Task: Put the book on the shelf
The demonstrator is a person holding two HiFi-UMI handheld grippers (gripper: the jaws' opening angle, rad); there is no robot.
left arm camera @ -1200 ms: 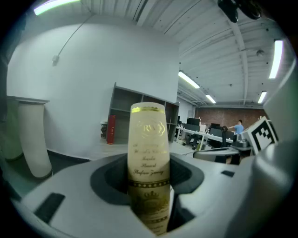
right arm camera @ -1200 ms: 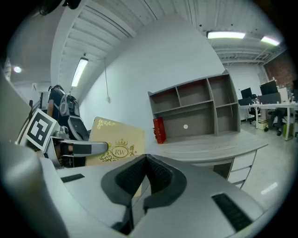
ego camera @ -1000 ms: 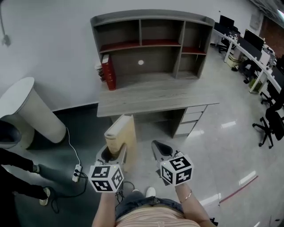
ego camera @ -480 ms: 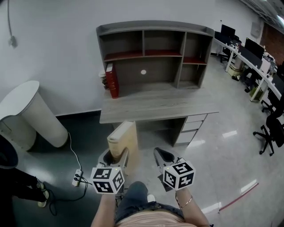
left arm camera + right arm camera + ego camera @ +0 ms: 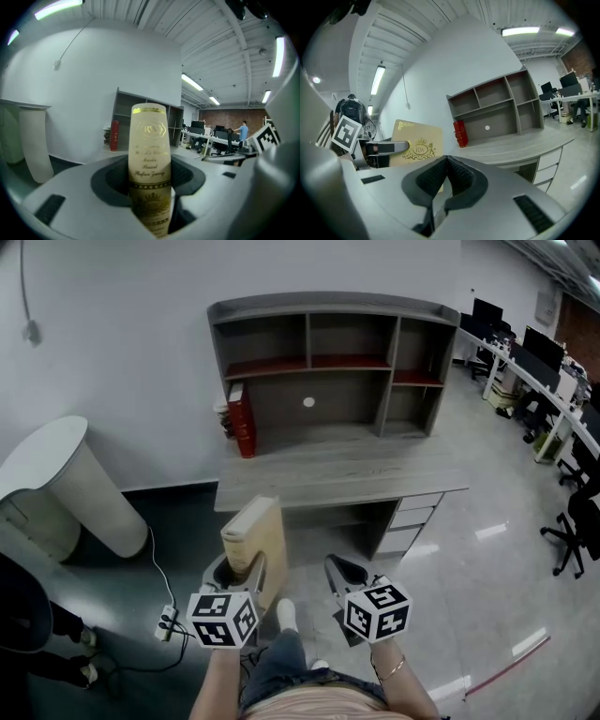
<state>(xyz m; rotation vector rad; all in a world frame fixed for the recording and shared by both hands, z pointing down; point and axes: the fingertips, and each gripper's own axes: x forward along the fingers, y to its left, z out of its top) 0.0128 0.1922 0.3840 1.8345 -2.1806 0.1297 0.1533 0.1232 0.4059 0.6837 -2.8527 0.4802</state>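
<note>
The book (image 5: 253, 534), cream with gold print, stands upright clamped in the left claw (image 5: 242, 570), held in the air well short of the counter (image 5: 347, 471) and off its front left corner. The left gripper view shows what the head view does not: the book's (image 5: 149, 150) rounded spine faces the camera, with gold lettering and a crest, and the two jaws of the left claw (image 5: 150, 187) press on its lower part from either side. The right gripper view shows the book's (image 5: 415, 139) front cover with a gold crown emblem, and the right claw's (image 5: 446, 162) own jaws together with nothing between them. In the head view the right claw (image 5: 342, 573) hangs in front of the counter, beside the left one. The shelf (image 5: 328, 306) stands on the back of the counter with its compartments bare, apart from a red book (image 5: 242, 418) upright at the counter's left end. Drawers (image 5: 403, 521) sit under the counter's right side. Left of the counter stands a white column (image 5: 66, 484), with a power strip (image 5: 167, 622) on the floor before it. Office chairs (image 5: 567, 531) stand far to the counter's right.
</note>
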